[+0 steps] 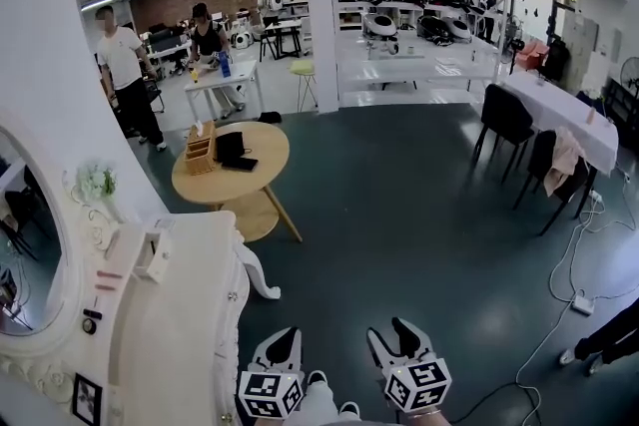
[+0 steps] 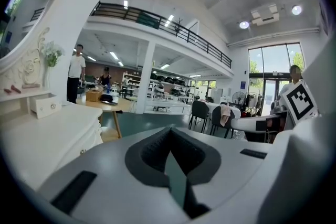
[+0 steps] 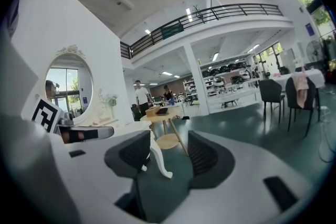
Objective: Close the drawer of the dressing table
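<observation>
Down at the bottom edge of the head view, two grippers sit side by side, marker cubes up, both just right of the dressing table (image 1: 180,314) and touching nothing. Left gripper (image 1: 284,334): jaws clenched, tips meeting. Right gripper (image 1: 389,332): jaws released, nothing between them. Both point out across the room, tipped only slightly down.

The gripper views back that up. From the left gripper (image 2: 169,136) the dark pads pinch to a point with floor beyond. From the right gripper (image 3: 167,152) the pads stand apart, and through the gap comes something the head view barely gives: the table's curved white leg (image 3: 157,157), well beyond the tips. That view also catches the oval mirror (image 3: 68,86) face-on, where the head view only has its edge (image 1: 35,244).

Now the task's thing: the drawer fronts (image 1: 231,295) along the dressing table's side, small knobs showing, look flush with the body in the head view.

On the tabletop stands a little white box (image 1: 155,254); what is in it I cannot tell. Beyond the dressing table a round wooden table (image 1: 245,185) carries a wooden organiser (image 1: 200,150), its contents unclear, beside a black item (image 1: 236,150).
</observation>
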`<state>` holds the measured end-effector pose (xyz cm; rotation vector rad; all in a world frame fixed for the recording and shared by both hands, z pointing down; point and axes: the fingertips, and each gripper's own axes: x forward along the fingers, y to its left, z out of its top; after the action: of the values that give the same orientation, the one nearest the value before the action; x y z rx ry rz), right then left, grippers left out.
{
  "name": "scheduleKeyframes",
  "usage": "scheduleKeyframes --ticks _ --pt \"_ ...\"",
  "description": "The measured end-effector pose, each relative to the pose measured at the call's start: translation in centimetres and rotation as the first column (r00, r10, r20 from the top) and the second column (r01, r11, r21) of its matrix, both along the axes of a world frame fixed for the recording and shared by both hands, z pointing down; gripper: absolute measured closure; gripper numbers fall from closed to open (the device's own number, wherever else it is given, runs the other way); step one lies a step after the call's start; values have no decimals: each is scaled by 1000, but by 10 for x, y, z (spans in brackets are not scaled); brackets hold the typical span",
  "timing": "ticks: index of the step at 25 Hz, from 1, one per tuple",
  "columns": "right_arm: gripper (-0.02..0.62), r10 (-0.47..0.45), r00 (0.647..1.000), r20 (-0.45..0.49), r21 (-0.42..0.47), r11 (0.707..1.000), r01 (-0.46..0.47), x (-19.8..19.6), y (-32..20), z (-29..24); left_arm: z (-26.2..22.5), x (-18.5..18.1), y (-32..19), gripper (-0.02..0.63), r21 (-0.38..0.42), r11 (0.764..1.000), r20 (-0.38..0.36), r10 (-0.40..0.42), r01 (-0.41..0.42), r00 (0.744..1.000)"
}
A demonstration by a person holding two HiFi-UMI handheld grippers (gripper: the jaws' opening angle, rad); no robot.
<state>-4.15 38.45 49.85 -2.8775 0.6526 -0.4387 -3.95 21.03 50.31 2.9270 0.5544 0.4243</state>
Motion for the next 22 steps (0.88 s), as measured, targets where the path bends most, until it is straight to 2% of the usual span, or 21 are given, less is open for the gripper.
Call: scheduleKeyframes --ticks 5,12,22 --pt "370 2 1000 4 -10 1000 -2 18 2 4 4 20 -1 604 -4 1000 4 -5 5 1000" --pt "367 4 1000 -6 -26 1000 -4 68 -7 3 12 74 -14 604 -16 1000 12 -5 6 1000" --pt "367 2 1000 -19 -44 999 -3 186 -49 -1 14 191 -59 604 -31 999 15 -26 26 1000"
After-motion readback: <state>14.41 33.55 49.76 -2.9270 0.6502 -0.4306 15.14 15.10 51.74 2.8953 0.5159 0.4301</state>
